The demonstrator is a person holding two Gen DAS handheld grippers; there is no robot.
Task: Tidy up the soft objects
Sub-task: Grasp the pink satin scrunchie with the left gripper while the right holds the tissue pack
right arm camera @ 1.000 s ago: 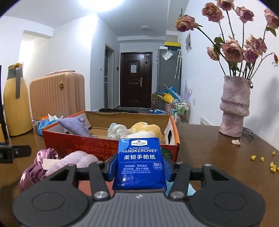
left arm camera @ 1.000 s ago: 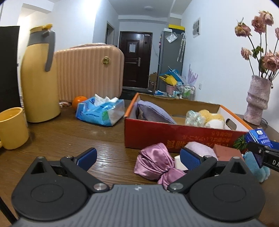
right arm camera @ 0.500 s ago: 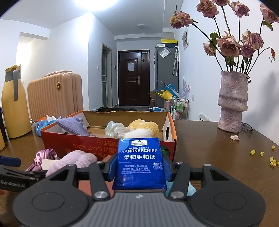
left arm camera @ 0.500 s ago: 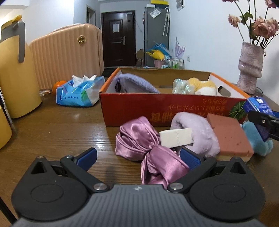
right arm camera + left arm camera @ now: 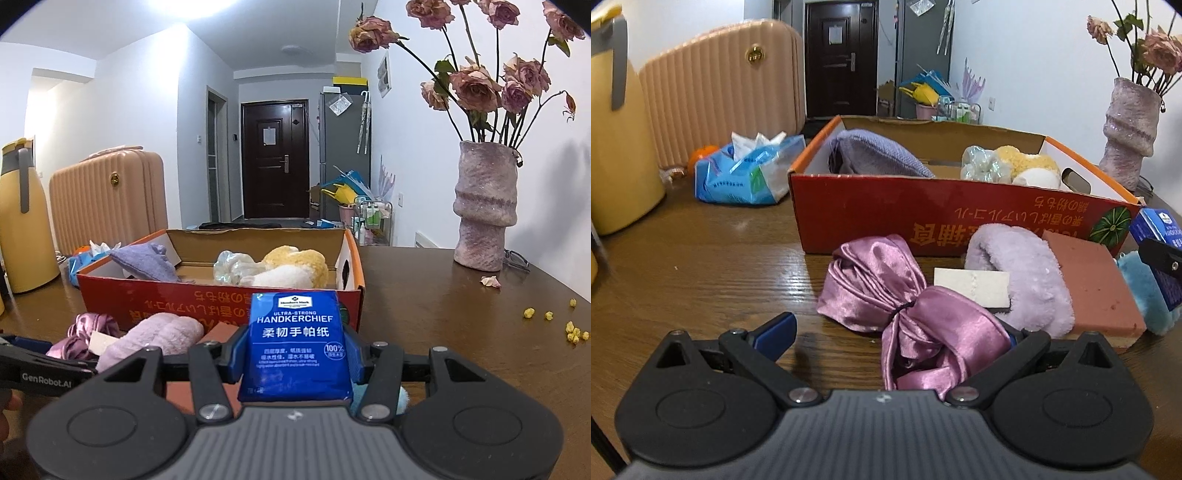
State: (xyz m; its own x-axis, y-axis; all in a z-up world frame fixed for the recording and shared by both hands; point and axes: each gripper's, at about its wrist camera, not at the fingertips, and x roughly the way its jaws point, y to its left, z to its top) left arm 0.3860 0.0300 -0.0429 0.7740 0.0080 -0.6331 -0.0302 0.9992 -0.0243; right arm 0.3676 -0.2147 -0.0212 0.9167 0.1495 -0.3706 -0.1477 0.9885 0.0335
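A: Which soft thing is in hand here?

B: The purple satin scrunchie, lying on the wooden table just in front of the red cardboard box. The left gripper has its jaws wide apart with the near lobe of the satin between them; the pads are not pressing on it.

A: And the other hand?

B: The right gripper is clamped on a blue handkerchief tissue pack, held upright short of the box's near wall, above the table.

A: So the step is a pick-up?

B: It looks that way: the left side is lined up to grasp. The next move likely calls for closing on the satin at its tied middle, since loose folds could slip, then lifting clear of the white card and the lilac plush roll touching it.

A: Room in the box?

B: Yes, between the purple towel and the yellow plush.
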